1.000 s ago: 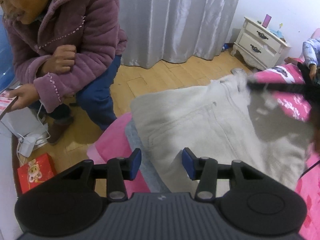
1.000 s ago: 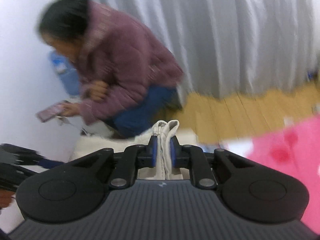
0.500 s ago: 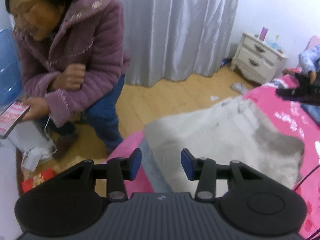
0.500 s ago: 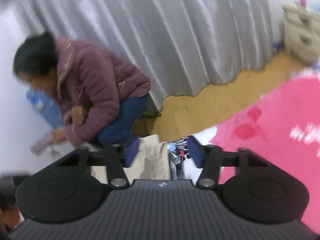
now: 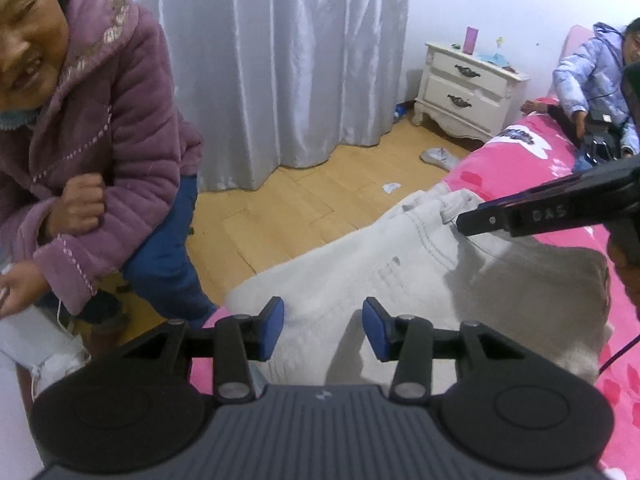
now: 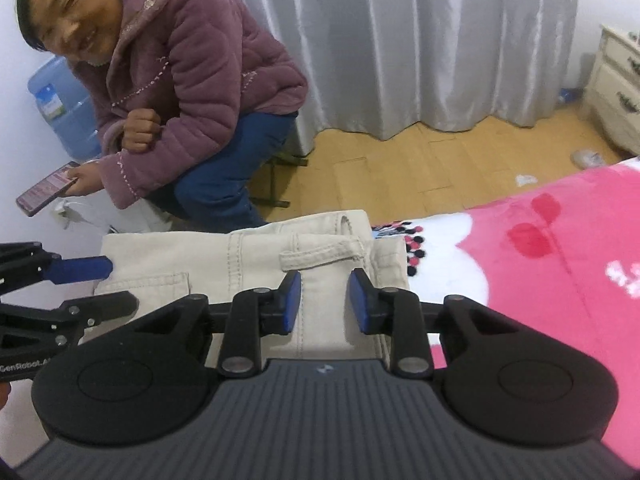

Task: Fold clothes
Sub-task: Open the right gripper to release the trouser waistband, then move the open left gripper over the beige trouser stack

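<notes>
Folded beige trousers (image 5: 400, 276) lie on the pink bed cover (image 5: 500, 168), near the bed's edge. My left gripper (image 5: 323, 328) hovers open over their near end, with nothing between its blue pads (image 5: 272, 328). From the right, my right gripper (image 5: 466, 223) reaches over the waistband. In the right wrist view the trousers (image 6: 240, 264) show a belt loop and a pocket seam. There my right gripper (image 6: 325, 304) is open just above the cloth, holding nothing. The left gripper (image 6: 108, 288) comes in at the left edge, also open.
A person in a purple quilted jacket (image 6: 192, 64) crouches by the bed's edge with a phone (image 6: 46, 188). Grey curtains (image 5: 280, 60) hang behind, and a white nightstand (image 5: 468, 88) stands beside them. Another person in a pale blue jacket (image 5: 588, 68) sits on the bed. A blue water bottle (image 6: 60, 108) stands by the wall.
My right gripper was shut on a fold of the trousers a second ago; it has opened and let go, and the trousers now lie flat. The left gripper stayed open.
</notes>
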The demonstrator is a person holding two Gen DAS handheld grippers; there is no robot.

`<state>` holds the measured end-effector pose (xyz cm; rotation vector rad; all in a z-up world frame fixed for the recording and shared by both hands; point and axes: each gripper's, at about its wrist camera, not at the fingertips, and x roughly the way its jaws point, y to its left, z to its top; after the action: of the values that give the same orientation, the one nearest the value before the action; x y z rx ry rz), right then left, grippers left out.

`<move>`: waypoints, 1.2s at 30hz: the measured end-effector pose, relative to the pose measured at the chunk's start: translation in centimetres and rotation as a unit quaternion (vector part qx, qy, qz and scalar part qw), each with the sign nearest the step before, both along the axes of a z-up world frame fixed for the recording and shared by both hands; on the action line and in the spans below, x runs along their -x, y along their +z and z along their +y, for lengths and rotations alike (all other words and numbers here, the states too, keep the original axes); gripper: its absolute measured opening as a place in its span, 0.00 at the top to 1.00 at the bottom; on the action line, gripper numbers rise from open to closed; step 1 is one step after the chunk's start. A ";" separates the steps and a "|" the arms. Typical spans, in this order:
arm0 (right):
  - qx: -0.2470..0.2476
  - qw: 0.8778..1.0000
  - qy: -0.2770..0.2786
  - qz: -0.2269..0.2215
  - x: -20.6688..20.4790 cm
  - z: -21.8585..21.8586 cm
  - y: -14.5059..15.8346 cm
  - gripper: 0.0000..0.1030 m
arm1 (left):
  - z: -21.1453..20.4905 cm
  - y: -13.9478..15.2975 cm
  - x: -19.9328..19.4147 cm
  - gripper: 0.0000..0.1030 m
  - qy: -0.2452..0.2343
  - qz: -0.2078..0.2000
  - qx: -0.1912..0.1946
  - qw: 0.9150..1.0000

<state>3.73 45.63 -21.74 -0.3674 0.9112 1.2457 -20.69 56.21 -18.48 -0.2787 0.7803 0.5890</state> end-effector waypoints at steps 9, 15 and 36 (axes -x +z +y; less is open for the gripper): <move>0.009 0.999 -0.031 0.008 0.2 0.9 -0.4 0.79 | 0.2 -0.1 -1.9 0.55 0.000 0.012 -0.022 1.000; -0.013 0.996 -0.092 -0.018 -0.3 -5.1 3.8 0.80 | -2.6 3.2 0.2 0.55 -0.020 -0.022 -0.048 0.998; 0.041 0.996 0.064 -0.049 5.1 -11.2 0.8 0.83 | -14.1 1.3 2.9 0.56 -0.113 0.073 -0.015 0.991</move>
<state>-1.38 34.47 -20.95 -0.5556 0.8670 1.2968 -23.59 42.12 -17.21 -0.1183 0.9287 0.4097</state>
